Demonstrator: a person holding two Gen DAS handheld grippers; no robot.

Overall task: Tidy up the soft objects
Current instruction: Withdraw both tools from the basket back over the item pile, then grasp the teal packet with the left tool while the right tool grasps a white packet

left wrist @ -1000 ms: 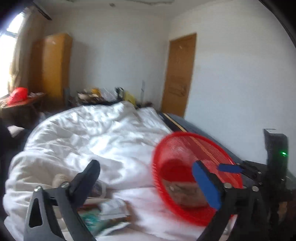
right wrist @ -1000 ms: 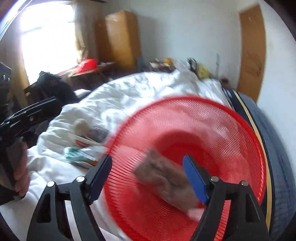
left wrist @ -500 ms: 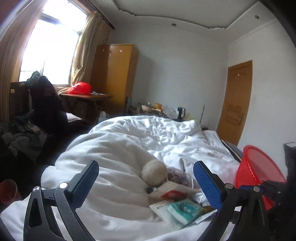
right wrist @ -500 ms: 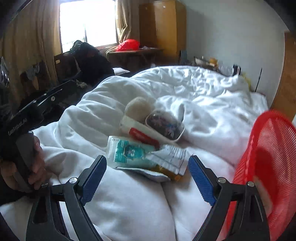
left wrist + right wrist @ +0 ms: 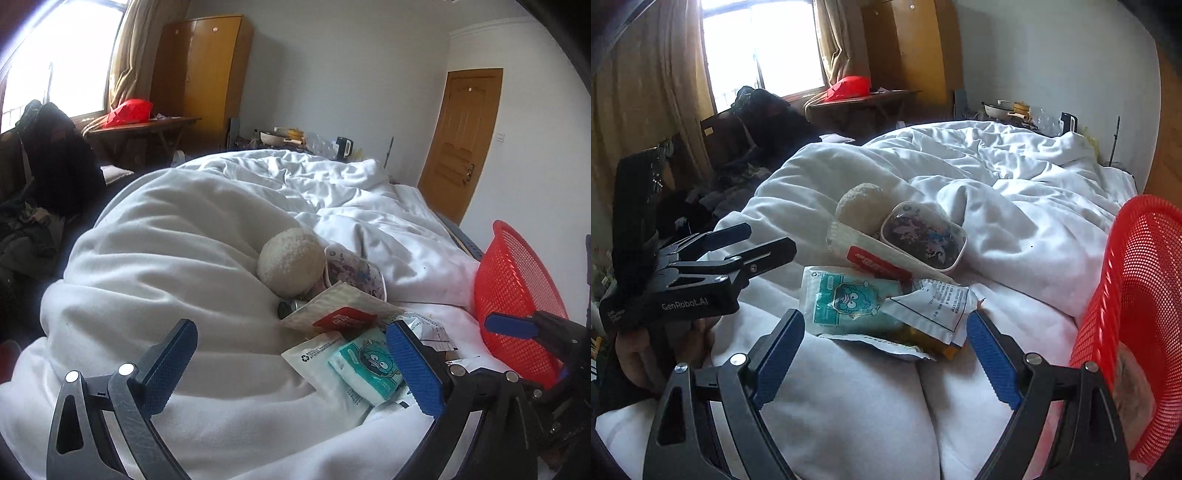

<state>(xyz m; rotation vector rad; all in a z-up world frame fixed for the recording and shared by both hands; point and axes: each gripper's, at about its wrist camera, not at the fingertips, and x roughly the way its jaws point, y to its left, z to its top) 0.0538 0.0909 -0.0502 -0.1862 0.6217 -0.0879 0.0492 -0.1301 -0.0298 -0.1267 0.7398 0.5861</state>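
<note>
Between the spread blue pads of the right gripper [image 5: 884,356] lies the near edge of a small heap of packets on the white duvet [image 5: 849,413]. Its jaws stand wide with nothing between them, and they have just been opening over the last second. The nearest item is a teal cartoon-printed packet [image 5: 849,301], lying flat with its long side running roughly across the gripper's line of sight. A torn white pouch [image 5: 931,306] overlaps its right end. Behind these sit a cream sachet with a red label [image 5: 877,260], a fluffy beige ball [image 5: 860,206] and a rounded patterned case [image 5: 923,238].

The left gripper [image 5: 295,365] also stands open and empty. It is held by a hand [image 5: 646,354] well off to the left of the heap in the right wrist view. From its own camera the heap lies to the right of centre, partly behind its right finger.

The red mesh basket [image 5: 1137,295] stands tilted at the right edge of the bed, just beside the right gripper, with something brownish already inside.

So the right gripper is judged the nearer one to both the teal packet and the basket. It faces the packet nearly head-on. A pinch would likely need to close across the short dimension, or catch a raised edge.
</note>
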